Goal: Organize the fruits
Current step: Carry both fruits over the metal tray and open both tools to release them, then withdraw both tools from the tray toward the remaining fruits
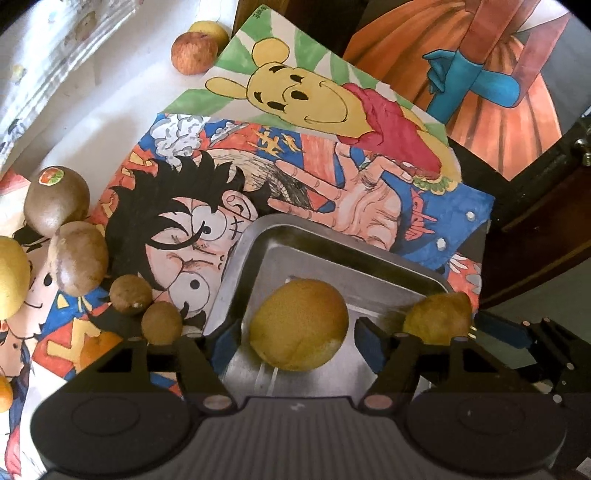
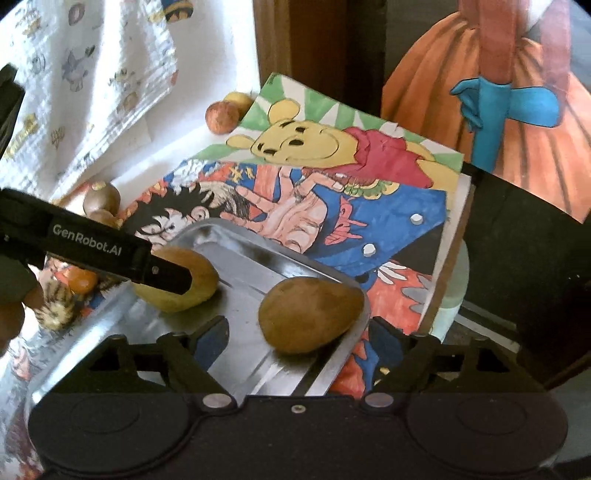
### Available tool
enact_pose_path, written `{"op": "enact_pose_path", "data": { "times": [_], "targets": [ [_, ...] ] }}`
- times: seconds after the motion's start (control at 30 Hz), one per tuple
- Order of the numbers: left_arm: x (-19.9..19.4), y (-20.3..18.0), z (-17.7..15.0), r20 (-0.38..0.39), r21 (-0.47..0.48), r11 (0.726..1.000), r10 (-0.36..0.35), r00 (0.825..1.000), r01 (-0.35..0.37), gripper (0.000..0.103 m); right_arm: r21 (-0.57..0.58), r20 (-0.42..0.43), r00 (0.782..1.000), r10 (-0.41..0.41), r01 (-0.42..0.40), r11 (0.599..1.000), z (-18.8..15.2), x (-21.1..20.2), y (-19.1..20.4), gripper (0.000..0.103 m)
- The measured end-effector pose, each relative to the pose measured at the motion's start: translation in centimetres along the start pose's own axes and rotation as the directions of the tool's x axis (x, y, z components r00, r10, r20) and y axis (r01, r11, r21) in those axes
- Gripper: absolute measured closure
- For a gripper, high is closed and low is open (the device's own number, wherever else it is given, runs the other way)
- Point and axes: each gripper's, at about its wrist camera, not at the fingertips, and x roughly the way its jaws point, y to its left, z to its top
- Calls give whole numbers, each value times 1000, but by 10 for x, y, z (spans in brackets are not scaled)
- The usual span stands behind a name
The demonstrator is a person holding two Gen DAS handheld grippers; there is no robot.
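Note:
A steel tray (image 1: 255,236) lies on colourful drawings. In the left wrist view a yellow fruit (image 1: 298,324) sits in the tray between the wide-open fingers of my left gripper (image 1: 293,332), which do not touch it. A second yellow-brown fruit (image 1: 437,317) lies in the tray at the right, between the fingers of my right gripper (image 2: 299,332), which are also open and clear of it (image 2: 310,314). In the right wrist view the left gripper's finger (image 2: 168,275) crosses in front of the first fruit (image 2: 177,282) in the tray (image 2: 258,243).
Brown fruits (image 1: 57,201) (image 1: 78,258), two small brown ones (image 1: 130,294) (image 1: 161,322) and a yellow one (image 1: 11,282) lie left of the tray. A red apple (image 1: 194,52) and a yellow fruit (image 1: 210,31) lie at the back. A patterned cloth (image 2: 92,74) hangs at left.

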Motion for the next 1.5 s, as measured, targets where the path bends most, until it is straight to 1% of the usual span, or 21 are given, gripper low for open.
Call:
{"op": "enact_pose_path", "data": {
  "times": [0.03, 0.07, 0.17, 0.23, 0.33, 0.5, 0.6, 0.7, 0.93, 1.13, 1.3, 1.5],
  "targets": [
    [-4, 0, -2, 9, 3, 1000, 0, 1000, 0, 22, 10, 3, 1000, -8, 8, 1000, -2, -5, 3, 16],
    [-9, 1, -4, 22, 4, 1000, 1, 1000, -1, 20, 23, 8, 1000, -17, 17, 1000, -4, -13, 7, 15],
    [-25, 5, -13, 46, 5, 1000, -13, 999, 13, 16, 58, 24, 999, -44, 42, 997, -11, -33, 19, 11],
    [-36, 9, -19, 61, 6, 1000, -23, 998, 22, 11, 78, 32, 997, -63, 60, 995, -17, -46, 29, 9],
    [-55, 16, -32, 95, 25, 999, -25, 995, 23, 6, 113, 39, 995, -95, 90, 990, -26, -64, 44, 7],
    [-86, 33, -57, 153, 78, 997, -17, 988, 5, 4, 195, 80, 987, -140, 122, 973, -45, -97, 71, 2],
    [-105, 45, -76, 195, 103, 995, -11, 981, -9, 2, 245, 100, 981, -165, 137, 960, -58, -115, 89, 1],
    [-121, 57, -94, 216, 139, 990, -18, 976, -13, 2, 277, 109, 976, -188, 152, 949, -73, -129, 108, 1],
    [-155, 82, -135, 232, 238, 971, -27, 972, -30, 1, 315, 97, 974, -205, 166, 934, -108, -154, 148, 1],
    [-173, 106, -169, 217, 285, 958, -23, 976, -41, 1, 333, 64, 979, -195, 163, 929, -128, -162, 171, 1],
    [-183, 126, -190, 193, 288, 956, -7, 981, -50, 1, 339, 35, 983, -178, 156, 928, -138, -163, 183, 1],
    [-187, 144, -197, 176, 260, 963, 21, 984, -67, 1, 347, -4, 990, -144, 137, 928, -146, -155, 194, 1]
  ]
}}
